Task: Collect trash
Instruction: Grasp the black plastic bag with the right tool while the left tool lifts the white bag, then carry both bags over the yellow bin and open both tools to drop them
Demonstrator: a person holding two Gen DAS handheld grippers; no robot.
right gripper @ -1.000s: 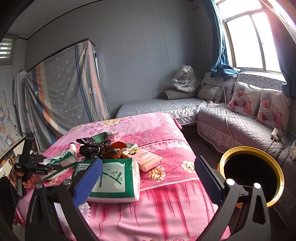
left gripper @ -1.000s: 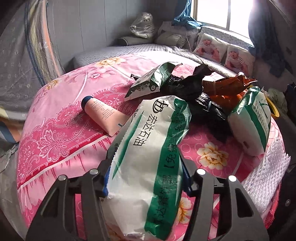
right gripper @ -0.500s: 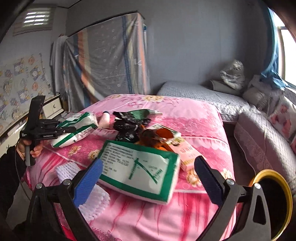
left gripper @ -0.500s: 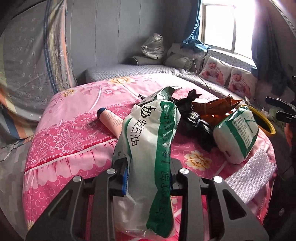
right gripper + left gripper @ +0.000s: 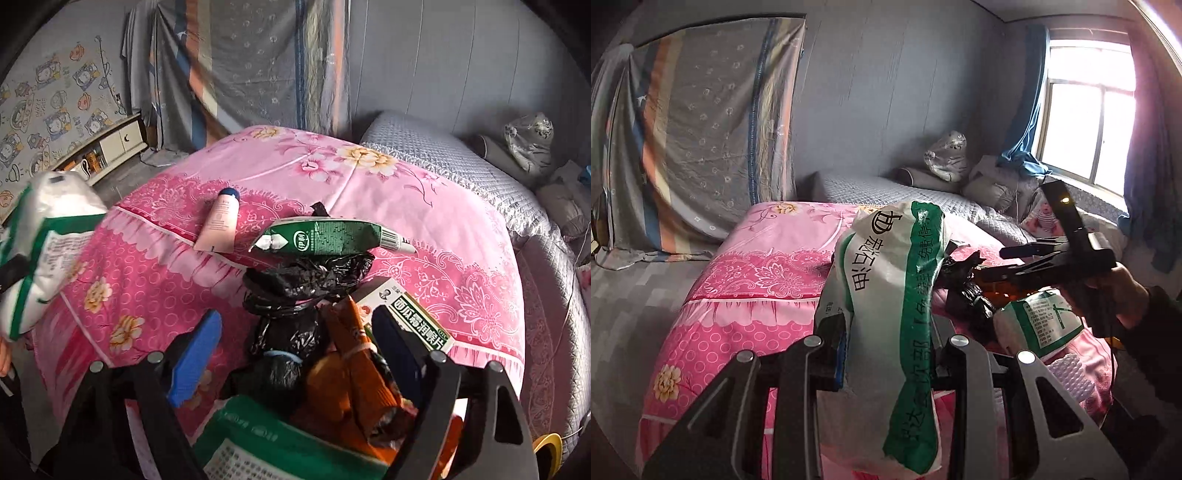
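Trash run: my left gripper [image 5: 886, 354] had its fingers clamped on the white-and-green plastic bag [image 5: 886, 295], lifted off the bed [image 5: 369, 184]; right gripper [image 5: 295, 354] fingers, just narrowing yet unclamped, straddled the black bag [image 5: 288, 332].

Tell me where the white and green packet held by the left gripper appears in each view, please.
Left wrist: the white and green packet stands at centre, clamped between the jaws.
Right wrist: the same packet is at the left edge, lifted off the bed.
Shared landmark: the black plastic bag on the pink bedspread.
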